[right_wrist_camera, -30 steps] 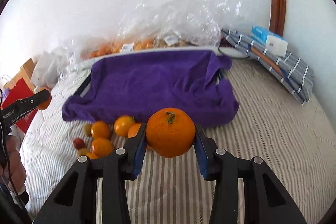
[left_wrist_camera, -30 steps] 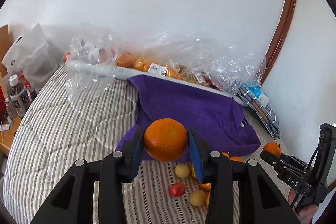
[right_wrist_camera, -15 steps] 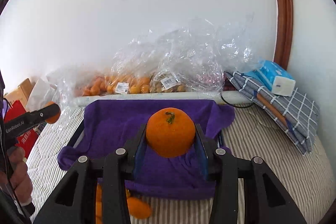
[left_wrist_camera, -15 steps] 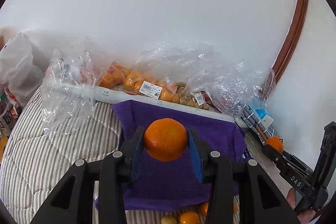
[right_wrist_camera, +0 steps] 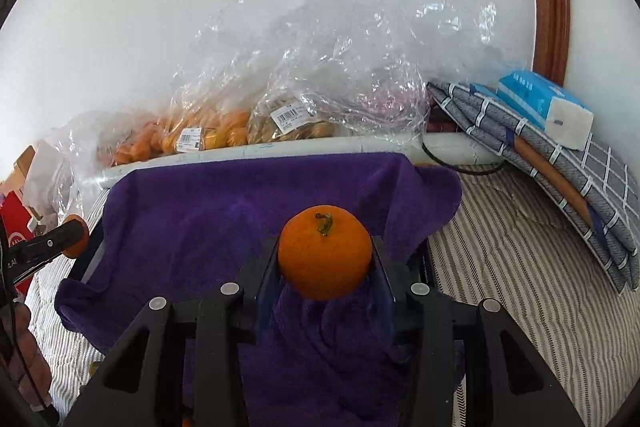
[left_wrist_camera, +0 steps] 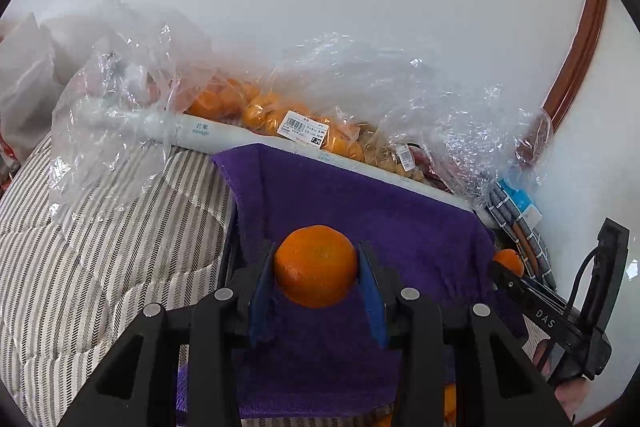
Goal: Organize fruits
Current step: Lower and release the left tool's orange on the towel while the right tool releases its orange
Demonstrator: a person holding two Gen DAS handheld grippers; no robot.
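Both clamped: left gripper (left_wrist_camera: 316, 267) pinches an orange (left_wrist_camera: 316, 265), right gripper (right_wrist_camera: 325, 259) pinches another orange (right_wrist_camera: 325, 251), each just above the purple towel (right_wrist_camera: 224, 211), which lies directly below.

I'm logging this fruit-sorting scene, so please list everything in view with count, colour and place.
orange: one, orange, between the left gripper's fingers, above the towel.
stemmed orange: one, orange, between the right gripper's fingers, above the towel.
purple towel: one, purple, draped over a dark tray on the bed.
fruit bags: several, clear plastic with orange and tan fruit, along the wall.
striped bedding: one, grey-white stripes, under everything.
checked cloth: one, grey-blue, folded at right.
tissue pack: one, blue-white, on the checked cloth.
left gripper: one, black with blue pads, shut on the orange.
right gripper: one, black, shut on the stemmed orange.
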